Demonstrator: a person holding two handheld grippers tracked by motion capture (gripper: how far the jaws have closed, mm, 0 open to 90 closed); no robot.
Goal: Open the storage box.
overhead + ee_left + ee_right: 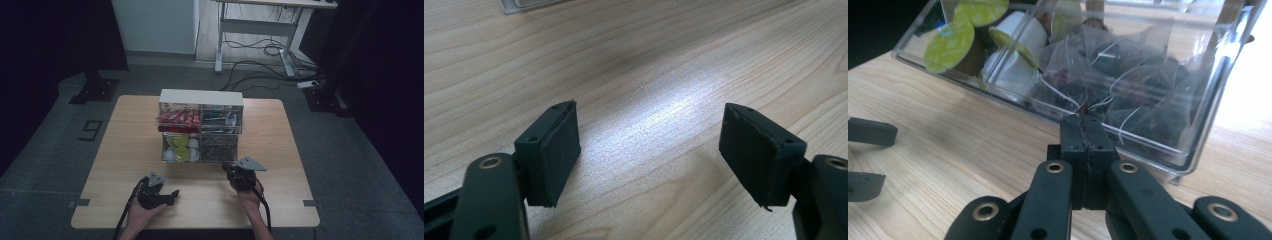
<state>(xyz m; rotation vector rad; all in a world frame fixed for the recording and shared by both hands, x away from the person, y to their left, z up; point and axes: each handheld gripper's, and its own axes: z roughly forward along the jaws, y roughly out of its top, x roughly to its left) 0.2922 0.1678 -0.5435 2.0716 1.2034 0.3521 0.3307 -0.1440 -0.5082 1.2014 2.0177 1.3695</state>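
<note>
Overhead forward-down view; two low close gripper views sharing the wooden table (280, 150).

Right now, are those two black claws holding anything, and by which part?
Nothing is held. The left gripper stands open over bare table. The right gripper is shut on nothing, its tips at the clear box of tea bags.

A light wooden table (280, 200) stands on a grey carpeted floor (350, 150). Dark curtains (45, 35) close off both sides of the room. Behind the table, a white panel (155, 25) rises at the back, and beside it a white desk frame (255, 30) stands over loose black cables (260, 55). A power strip (309, 84) lies on the floor.
</note>
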